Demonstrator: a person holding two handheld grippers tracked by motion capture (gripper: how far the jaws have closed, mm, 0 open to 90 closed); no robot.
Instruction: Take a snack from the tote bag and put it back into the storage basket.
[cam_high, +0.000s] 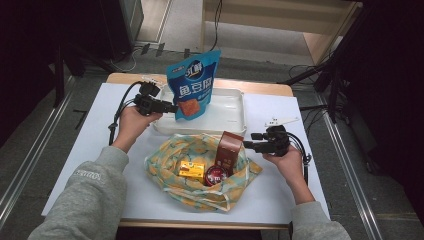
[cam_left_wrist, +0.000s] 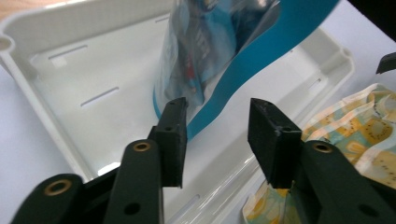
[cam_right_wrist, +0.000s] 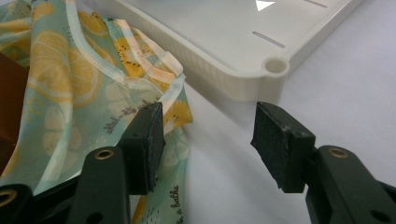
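- The blue snack pouch (cam_high: 192, 85) is standing upright in the white tray (cam_high: 235, 122), at the tray's left end, leaning slightly and looking top-heavy.
- The left gripper (cam_high: 167, 106) is sitting at the pouch's lower left edge. In the left gripper view its jaws are standing apart with the pouch (cam_left_wrist: 243, 51) just beyond the pads (cam_left_wrist: 173, 135); I cannot make out the pads pressing on the film, so the pouch is probably not being held.
- Risk: if the jaws are letting go while the pouch is leaning, it could be tipping flat into the tray or over the tray's near rim onto the lemon-print cloth bag (cam_high: 200, 172) lying in front of the tray.
- Cause: the pouch is resting on a narrow bottom fold, and a pad dragging on the slick film as it is pulling away could be pushing it over.
- The right gripper (cam_high: 248, 146) is hovering in front of the tray's right corner, beside the bag's edge. Its jaws are open; in the right gripper view one pad (cam_right_wrist: 147, 142) is lying against the cloth (cam_right_wrist: 93, 79) without pinching it.
- Risk: a careless closing there could be tugging the bag's rim, toppling the brown box (cam_high: 230, 150) standing inside it, near the yellow box (cam_high: 192, 170) and the red round tin (cam_high: 216, 175).
- Risk: either trailing cable could be snagging on the tray's rim.
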